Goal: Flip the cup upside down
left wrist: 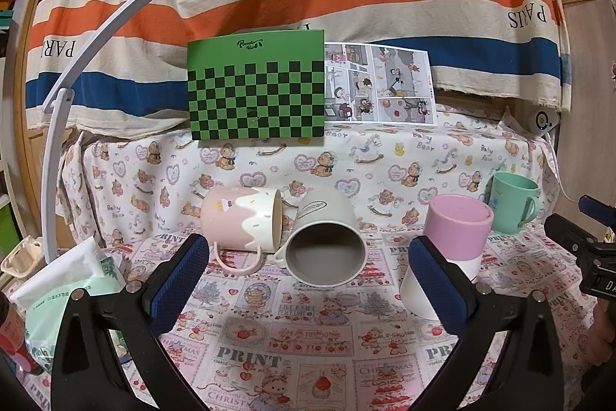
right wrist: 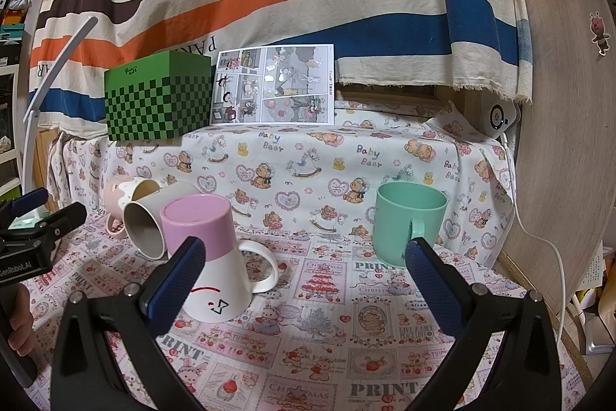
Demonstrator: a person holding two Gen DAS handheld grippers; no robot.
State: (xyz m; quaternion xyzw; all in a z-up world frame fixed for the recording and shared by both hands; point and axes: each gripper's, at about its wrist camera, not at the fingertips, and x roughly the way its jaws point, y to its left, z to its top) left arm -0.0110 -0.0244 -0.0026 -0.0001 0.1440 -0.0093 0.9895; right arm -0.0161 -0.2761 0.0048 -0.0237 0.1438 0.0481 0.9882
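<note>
A grey cup (left wrist: 327,241) lies on its side, mouth toward me; it also shows in the right wrist view (right wrist: 148,224). A pink-and-cream mug (left wrist: 242,218) lies on its side beside it, touching. A pink-and-white mug (right wrist: 215,253) stands upside down; it also shows in the left wrist view (left wrist: 454,237). A mint green cup (right wrist: 408,222) stands upright, handle toward me. My left gripper (left wrist: 308,284) is open and empty in front of the grey cup. My right gripper (right wrist: 304,280) is open and empty between the pink-and-white mug and the green cup.
A green checkered box (left wrist: 258,87) and a comic sheet (left wrist: 379,83) stand on the raised shelf behind. A tissue pack (left wrist: 69,295) lies at the left. A white lamp arm (left wrist: 96,37) curves up on the left. A white cable (right wrist: 539,237) hangs at right.
</note>
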